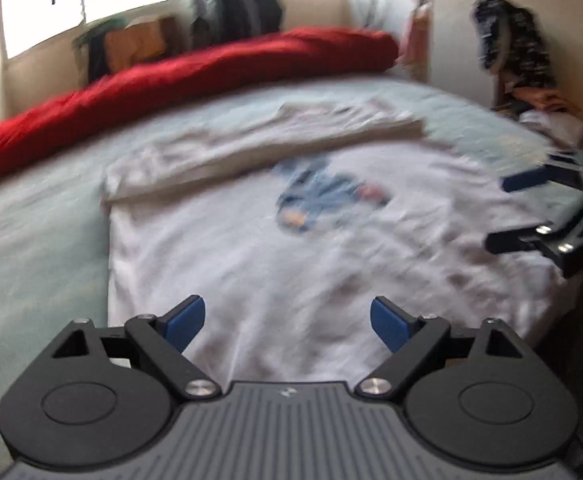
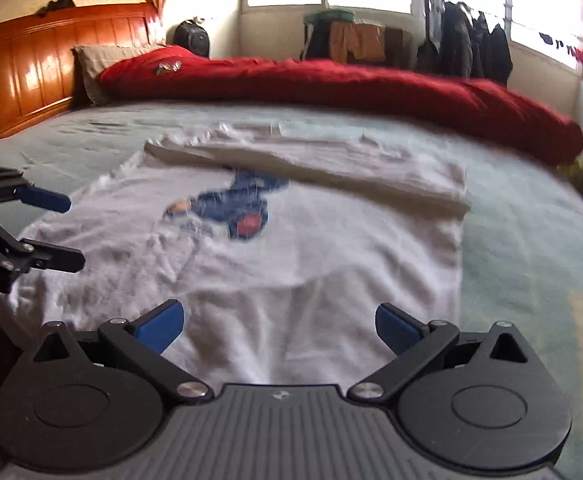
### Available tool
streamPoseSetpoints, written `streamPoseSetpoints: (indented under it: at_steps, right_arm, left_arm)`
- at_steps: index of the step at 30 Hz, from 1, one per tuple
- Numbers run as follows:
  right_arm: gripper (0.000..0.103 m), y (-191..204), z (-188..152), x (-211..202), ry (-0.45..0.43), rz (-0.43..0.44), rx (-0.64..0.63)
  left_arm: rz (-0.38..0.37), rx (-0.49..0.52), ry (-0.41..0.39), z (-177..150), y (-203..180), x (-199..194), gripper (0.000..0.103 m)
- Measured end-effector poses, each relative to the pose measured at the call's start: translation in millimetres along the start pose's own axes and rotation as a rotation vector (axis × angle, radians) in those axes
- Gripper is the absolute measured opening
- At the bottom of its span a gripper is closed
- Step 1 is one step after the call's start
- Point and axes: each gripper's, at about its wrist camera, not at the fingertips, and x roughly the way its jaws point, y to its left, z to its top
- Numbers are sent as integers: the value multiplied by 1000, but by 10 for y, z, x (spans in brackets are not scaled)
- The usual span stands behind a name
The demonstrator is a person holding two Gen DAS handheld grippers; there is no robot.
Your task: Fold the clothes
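- Left gripper hangs with jaws spread, empty, over the near hem of the white T-shirt.
- Right gripper likewise spread, holding nothing.
- The shirt lies flat mid-bed, far edge already folded over.
- Soft, light, limp cloth: likely best pinched at the near hem corners.
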Motion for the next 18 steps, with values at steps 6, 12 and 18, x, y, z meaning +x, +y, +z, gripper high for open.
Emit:
streamPoseSetpoints:
  at_steps: [6,12,18]
  right_arm:
    - [103,-69,-384,-44,-4,-4,34]
    - [103,-41,-432,-51,-14,-14,28]
    - [103,-52,-494,-88,-41,-18,34]
  left_arm:
    - [-8,-80,-40,-463,139,-300,90]
    - [29,-56,-9,-464,104,-451,90]
    - [6,-57,-11,-335,76,-367,90]
